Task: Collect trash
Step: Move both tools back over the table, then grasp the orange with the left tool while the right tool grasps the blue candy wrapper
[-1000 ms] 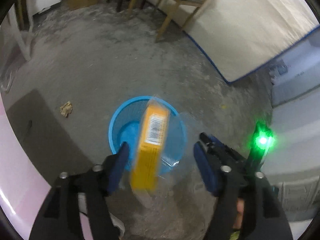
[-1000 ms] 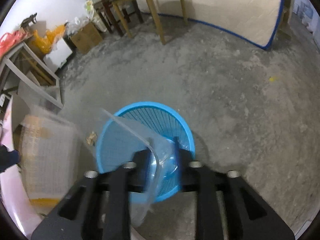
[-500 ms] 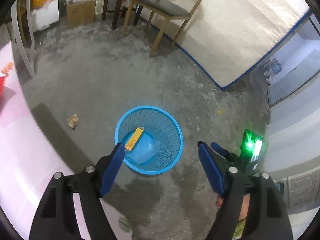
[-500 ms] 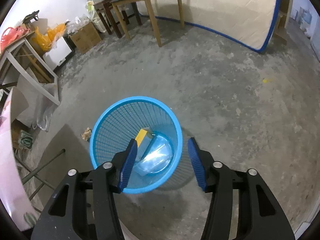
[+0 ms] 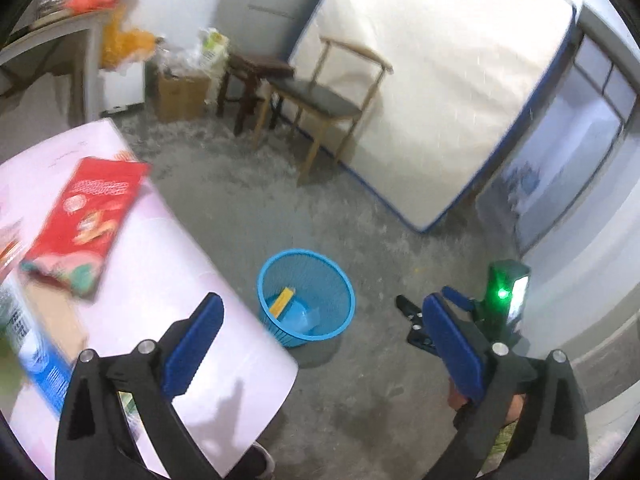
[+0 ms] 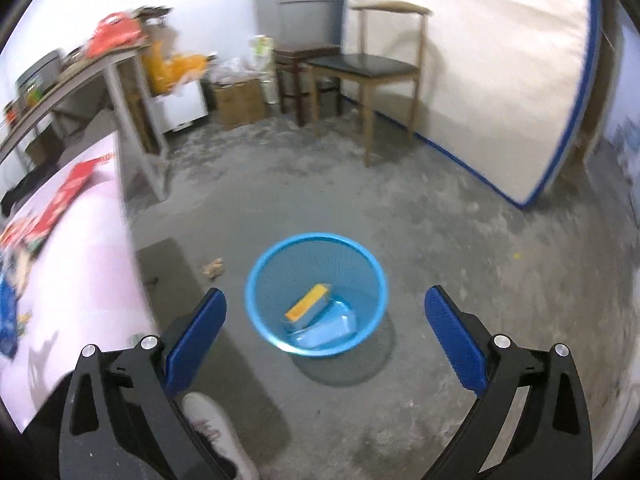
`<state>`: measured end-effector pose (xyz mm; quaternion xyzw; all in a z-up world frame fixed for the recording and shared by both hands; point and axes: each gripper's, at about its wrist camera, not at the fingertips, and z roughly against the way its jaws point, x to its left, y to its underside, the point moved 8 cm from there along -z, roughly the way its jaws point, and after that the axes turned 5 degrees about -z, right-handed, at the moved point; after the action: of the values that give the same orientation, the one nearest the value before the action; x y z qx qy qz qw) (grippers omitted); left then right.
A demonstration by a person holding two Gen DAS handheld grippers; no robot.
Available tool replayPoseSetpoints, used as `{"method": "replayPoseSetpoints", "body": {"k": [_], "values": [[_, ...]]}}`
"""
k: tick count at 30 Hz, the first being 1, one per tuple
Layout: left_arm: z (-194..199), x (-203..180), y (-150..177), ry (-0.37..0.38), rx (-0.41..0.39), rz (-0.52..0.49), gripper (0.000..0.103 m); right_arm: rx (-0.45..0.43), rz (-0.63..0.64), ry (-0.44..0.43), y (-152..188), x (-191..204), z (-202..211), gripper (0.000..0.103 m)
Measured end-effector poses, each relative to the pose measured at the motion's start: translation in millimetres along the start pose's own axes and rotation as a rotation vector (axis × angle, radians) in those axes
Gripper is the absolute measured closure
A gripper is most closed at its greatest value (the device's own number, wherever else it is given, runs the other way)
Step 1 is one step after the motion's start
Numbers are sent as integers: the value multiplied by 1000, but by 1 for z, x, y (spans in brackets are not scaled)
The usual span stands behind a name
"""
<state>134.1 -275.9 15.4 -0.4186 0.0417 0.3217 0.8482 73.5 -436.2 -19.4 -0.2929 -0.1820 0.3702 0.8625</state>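
Both grippers hang above the concrete floor with nothing between their blue pads. The left gripper [image 5: 320,344] is spread wide, and the blue mesh wastebasket [image 5: 306,300] stands on the floor ahead of it, framed between the two fingers and closer to the left one. The right gripper [image 6: 326,338] is likewise spread wide, with the same wastebasket [image 6: 316,294] centred between its fingers and well below them. Inside the basket a yellow box [image 6: 307,307] leans against the wall, touching a clear plastic container [image 6: 326,330] that lies on the bottom. To the left, a pink-white table [image 5: 168,280] carries a red snack packet [image 5: 86,220] lying flat, well apart from the left gripper; a blue-and-white pack at the table's near edge is too blurred to name. A crumpled scrap of brownish paper [image 6: 212,268] lies on the floor just left of the basket, near the table's shadow. A wooden chair [image 6: 372,68] stands before a mattress [image 6: 480,80] leaning upright against the wall.
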Motion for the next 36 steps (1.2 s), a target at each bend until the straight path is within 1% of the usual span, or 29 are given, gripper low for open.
{"method": "replayPoseSetpoints", "body": {"k": [2, 3, 4, 5, 7, 10, 11, 13, 14, 15, 16, 17, 19, 22, 24, 25, 26, 27, 28, 29, 30, 31, 32, 34, 36], "values": [[39, 22, 13, -32, -60, 39, 6, -24, 43, -85, -6, 33, 14, 7], [52, 30, 19, -52, -81, 51, 6, -41, 57, -124, -8, 47, 21, 7], [72, 43, 30, -82, -114, 72, 6, -59, 74, -170, -11, 62, 30, 7], [86, 51, 39, -102, -134, 81, 6, -83, 100, -235, -13, 83, 41, 7], [122, 76, 64, -188, -181, 110, 6, -121, 142, -324, -16, 117, 60, 7], [162, 104, 99, -284, -213, 140, 6, -179, 188, -436, -15, 157, 85, 7], [177, 115, 115, -330, -223, 159, 6, -190, 204, -468, -14, 170, 92, 7], [198, 130, 140, -380, -236, 185, 6, -188, 246, -538, -9, 199, 105, 7], [210, 140, 158, -425, -241, 205, 6, -169, 267, -583, -3, 215, 111, 7], [216, 147, 170, -452, -245, 220, 6, -148, 280, -620, 1, 228, 114, 7], [221, 154, 183, -483, -246, 242, 6, -113, 300, -677, 8, 244, 117, 7], [226, 165, 198, -531, -231, 270, 6, -73, 323, -729, 17, 261, 120, 7], [231, 183, 221, -593, -211, 301, 6, -8, 369, -789, 31, 289, 123, 8], [229, 203, 238, -651, -174, 303, 6, 95, 460, -885, 58, 337, 126, 14], [226, 208, 245, -683, -148, 273, 14, 165, 504, -944, 79, 369, 130, 18], [224, 212, 248, -700, -129, 261, 19, 204, 525, -964, 89, 386, 130, 21], [223, 217, 251, -704, -119, 254, 24, 225, 543, -976, 97, 398, 130, 24], [220, 221, 251, -703, -115, 250, 27, 250, 576, -988, 109, 417, 128, 25], [221, 225, 252, -699, -115, 251, 31, 264, 595, -989, 115, 427, 127, 27], [218, 229, 252, -698, -113, 253, 34, 290, 625, -995, 126, 444, 124, 30], [218, 233, 255, -698, -111, 256, 35, 308, 642, -1000, 133, 457, 121, 31], [217, 234, 256, -698, -110, 261, 39, 319, 651, -1000, 138, 463, 119, 32], [215, 238, 258, -692, -107, 270, 42, 333, 663, -992, 145, 472, 115, 34], [214, 239, 260, -684, -102, 277, 46, 382, 682, -980, 159, 490, 104, 39], [210, 242, 263, -689, -91, 274, 50, 411, 688, -956, 166, 500, 93, 42]]}}
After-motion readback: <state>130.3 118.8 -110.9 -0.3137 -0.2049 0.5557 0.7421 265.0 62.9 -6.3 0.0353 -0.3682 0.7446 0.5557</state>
